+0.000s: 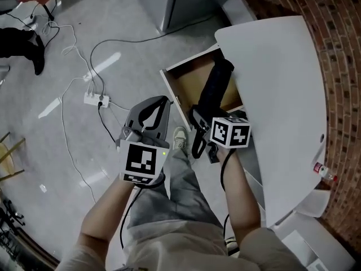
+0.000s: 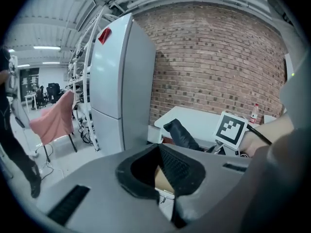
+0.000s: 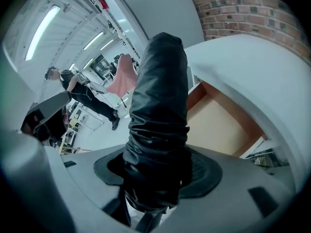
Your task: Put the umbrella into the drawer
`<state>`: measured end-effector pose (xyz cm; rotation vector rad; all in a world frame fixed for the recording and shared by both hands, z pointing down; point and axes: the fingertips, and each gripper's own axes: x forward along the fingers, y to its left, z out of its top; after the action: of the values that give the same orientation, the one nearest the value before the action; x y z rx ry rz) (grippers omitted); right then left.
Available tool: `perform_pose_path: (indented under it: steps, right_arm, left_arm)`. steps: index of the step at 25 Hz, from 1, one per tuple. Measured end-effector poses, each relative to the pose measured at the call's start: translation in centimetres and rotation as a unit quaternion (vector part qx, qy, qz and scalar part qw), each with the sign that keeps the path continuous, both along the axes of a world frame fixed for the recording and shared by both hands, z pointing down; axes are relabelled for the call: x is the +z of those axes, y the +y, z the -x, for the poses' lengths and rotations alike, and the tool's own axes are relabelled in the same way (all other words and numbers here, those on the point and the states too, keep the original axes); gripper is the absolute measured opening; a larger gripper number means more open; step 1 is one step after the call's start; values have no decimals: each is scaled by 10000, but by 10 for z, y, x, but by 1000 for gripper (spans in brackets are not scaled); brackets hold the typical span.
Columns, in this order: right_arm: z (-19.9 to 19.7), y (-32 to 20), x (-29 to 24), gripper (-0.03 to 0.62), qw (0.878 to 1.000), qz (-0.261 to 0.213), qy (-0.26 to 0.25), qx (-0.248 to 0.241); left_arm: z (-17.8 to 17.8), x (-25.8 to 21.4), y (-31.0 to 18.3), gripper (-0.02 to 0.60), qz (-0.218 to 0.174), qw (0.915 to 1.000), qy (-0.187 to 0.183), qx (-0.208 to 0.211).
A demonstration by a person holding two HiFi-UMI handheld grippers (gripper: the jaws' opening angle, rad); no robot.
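Observation:
The black folded umbrella [image 1: 217, 86] hangs tilted over the open drawer [image 1: 192, 75], whose brown inside shows under the white tabletop [image 1: 276, 95]. My right gripper [image 1: 197, 118] is shut on the umbrella's lower end. In the right gripper view the umbrella [image 3: 158, 106] rises from between the jaws, with the drawer [image 3: 218, 125] to its right. My left gripper [image 1: 164, 101] hovers just left of the drawer's front, its jaws together with nothing between them. The left gripper view shows the umbrella [image 2: 180, 132] and the right gripper's marker cube [image 2: 229, 128] ahead.
The person's shoe [image 1: 179, 138] stands by the drawer's front. A white power strip [image 1: 96, 99] and cables lie on the floor at left. A grey fridge [image 2: 119, 81] stands beyond the table. A small bottle [image 1: 324, 171] sits by the brick wall. Another person [image 3: 82, 93] stands in the background.

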<state>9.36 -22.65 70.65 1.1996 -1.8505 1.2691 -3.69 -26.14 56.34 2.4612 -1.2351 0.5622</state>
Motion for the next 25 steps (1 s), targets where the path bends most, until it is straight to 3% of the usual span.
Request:
perform_pose_path:
  steps: [7,13,25]
  right_arm:
    - [-7,-15,62,273,9987,476,39,193]
    - [-21,-33,110,273,9955,798,119,503]
    - [-45,-80,150,273,9931,742,297,857]
  left_arm:
    - [-16,57,-7,8,168,9992,-79,364]
    - [-22,93,-19,8,346,9984,-44,438]
    - [-26,141,-35,8,613,9968,-167,482]
